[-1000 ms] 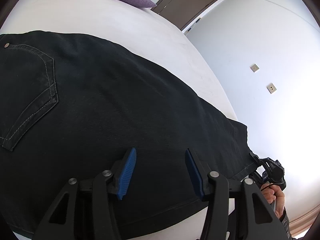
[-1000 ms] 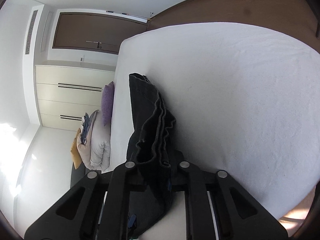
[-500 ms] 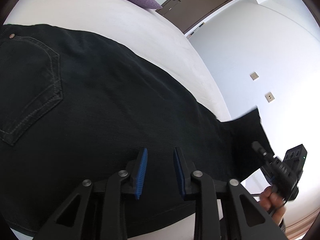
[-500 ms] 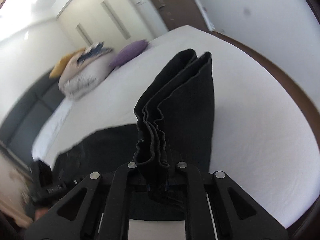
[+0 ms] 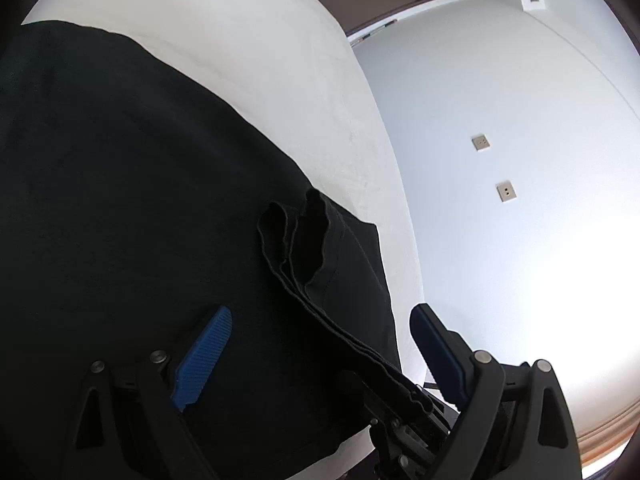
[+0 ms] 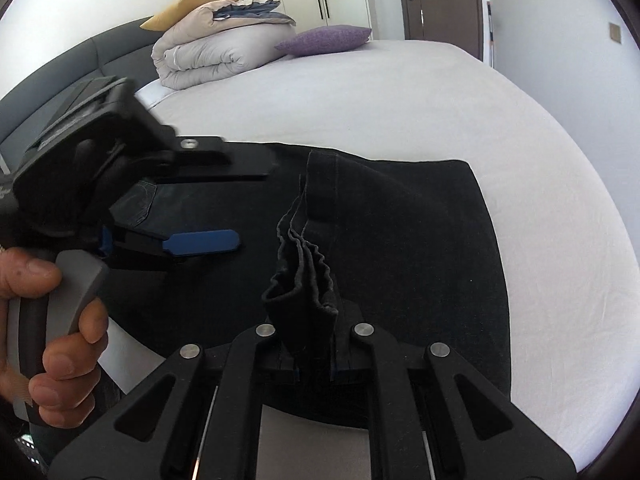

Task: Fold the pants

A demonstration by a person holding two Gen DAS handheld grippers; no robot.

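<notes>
One pair of black pants on the bed — waistband cut off; right tool clenched on bunched hems, pads hidden; left tool opening — empty

A white-sheeted bed carries black pants spread near, a folded duvet and purple pillow far.

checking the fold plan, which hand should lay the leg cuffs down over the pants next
Right. The right tool is already shut on the bunched cuffs, held above the black pants on the bed. The left tool is opening with nothing gripped, so it is only free to steady the cloth.
</notes>
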